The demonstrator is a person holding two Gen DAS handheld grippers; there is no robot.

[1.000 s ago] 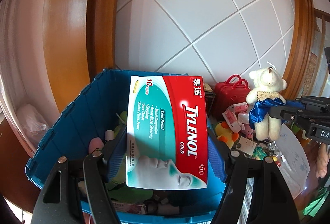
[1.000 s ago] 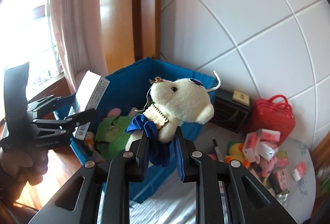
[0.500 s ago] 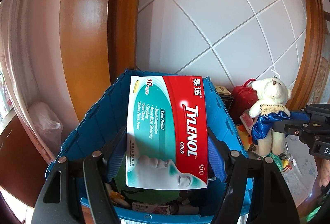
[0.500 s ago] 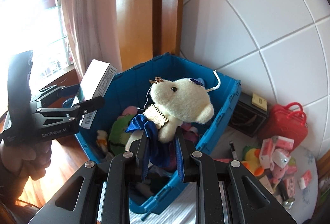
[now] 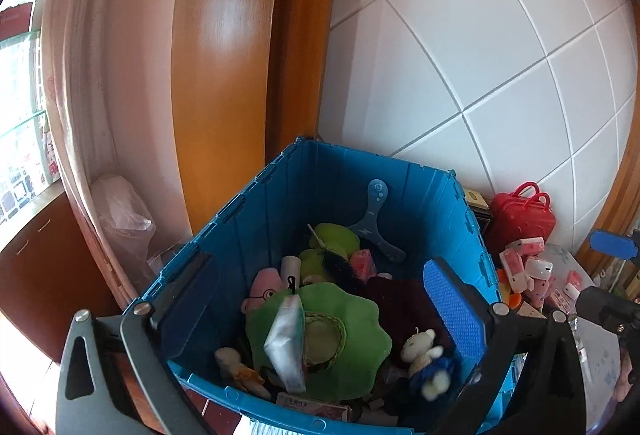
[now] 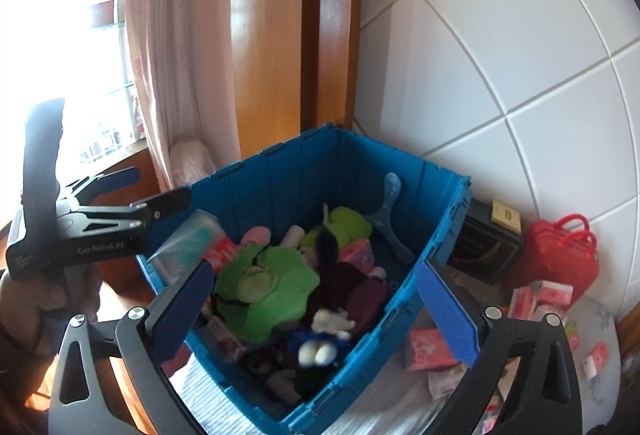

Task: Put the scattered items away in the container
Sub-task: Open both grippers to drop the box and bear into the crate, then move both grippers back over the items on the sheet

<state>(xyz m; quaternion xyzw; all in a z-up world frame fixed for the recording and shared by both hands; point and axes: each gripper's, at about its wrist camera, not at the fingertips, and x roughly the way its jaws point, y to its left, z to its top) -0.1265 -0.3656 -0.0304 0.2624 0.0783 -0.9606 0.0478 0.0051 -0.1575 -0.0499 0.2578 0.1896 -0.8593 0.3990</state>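
Note:
The blue crate holds several toys. My left gripper is open and empty above its near side; it also shows in the right wrist view. The Tylenol box is blurred, tipping on edge over the green plush. My right gripper is open and empty above the crate. The white teddy bear with the blue ribbon lies blurred in the crate's near corner.
A red toy suitcase, a black box and several pink packets lie on the cloth right of the crate. A wooden frame and a curtain stand behind it, with a plastic bag at the left.
Both grippers have opened. The Tylenol box has left the left gripper and the teddy bear has left the right gripper; both have dropped into the crate.

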